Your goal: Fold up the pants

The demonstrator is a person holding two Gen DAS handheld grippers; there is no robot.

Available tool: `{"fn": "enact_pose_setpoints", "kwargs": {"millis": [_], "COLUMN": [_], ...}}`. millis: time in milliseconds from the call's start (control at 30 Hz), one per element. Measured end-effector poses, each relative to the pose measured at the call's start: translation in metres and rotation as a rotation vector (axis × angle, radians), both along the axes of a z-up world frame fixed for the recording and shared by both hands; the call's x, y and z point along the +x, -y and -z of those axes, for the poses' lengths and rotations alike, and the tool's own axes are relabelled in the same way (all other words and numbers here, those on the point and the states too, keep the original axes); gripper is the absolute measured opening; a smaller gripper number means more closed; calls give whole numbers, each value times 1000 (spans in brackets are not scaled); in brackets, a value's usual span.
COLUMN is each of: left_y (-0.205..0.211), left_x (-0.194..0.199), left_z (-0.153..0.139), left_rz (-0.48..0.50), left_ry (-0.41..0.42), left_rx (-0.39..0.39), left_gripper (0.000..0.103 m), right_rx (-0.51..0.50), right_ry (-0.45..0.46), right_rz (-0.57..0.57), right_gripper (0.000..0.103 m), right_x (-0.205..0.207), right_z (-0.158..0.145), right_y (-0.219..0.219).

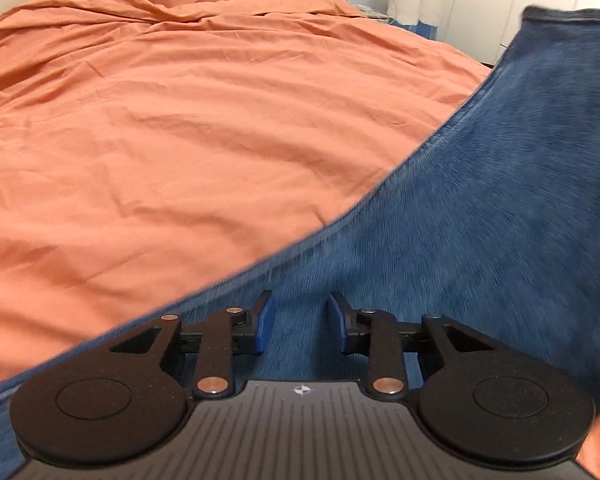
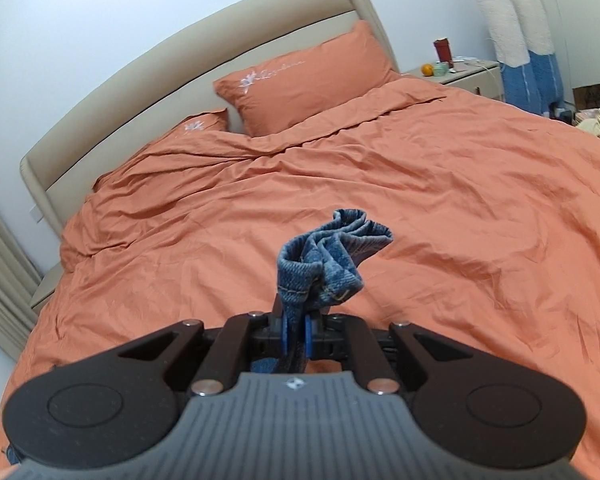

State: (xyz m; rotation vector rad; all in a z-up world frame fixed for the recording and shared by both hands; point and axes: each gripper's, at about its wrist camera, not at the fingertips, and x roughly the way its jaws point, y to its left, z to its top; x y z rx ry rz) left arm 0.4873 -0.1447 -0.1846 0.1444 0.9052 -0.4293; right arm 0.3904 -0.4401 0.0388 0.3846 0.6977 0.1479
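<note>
The blue denim pants (image 1: pixel 480 200) stretch in a broad band from the upper right down to the lower left of the left wrist view, lifted at the far right end. My left gripper (image 1: pixel 302 318) hovers over this denim with its blue pads (image 1: pixel 266 322) apart; nothing is pinched between them. In the right wrist view a bunched end of the pants (image 2: pixel 332 256) sticks up out of my right gripper (image 2: pixel 296 322), which is shut on it above the bed. The rest of the pants hangs below that gripper, out of sight.
An orange duvet (image 2: pixel 420 200) covers the bed, with two orange pillows (image 2: pixel 308 80) against a beige headboard (image 2: pixel 180 72). A nightstand (image 2: pixel 460 74) with a cup and small items stands at the far right, beside tall white plush toys (image 2: pixel 508 12).
</note>
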Motion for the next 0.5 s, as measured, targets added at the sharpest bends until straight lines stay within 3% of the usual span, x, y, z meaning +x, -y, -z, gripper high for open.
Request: {"fn": "enact_pose_setpoints", "kwargs": {"millis": [233, 500], "left_y": [3, 0], "left_x": [7, -80], "left_z": [-3, -14], "left_rz": [-56, 48], "left_ry": [-1, -55], "left_rx": [-1, -134], "left_gripper": [37, 37], "right_rx": [-7, -27], "right_ry": [24, 68], "right_rz": [-57, -91], "right_gripper": [3, 3], "right_x": [-7, -16], "right_z": [-9, -27], "right_y": [-14, -44]}}
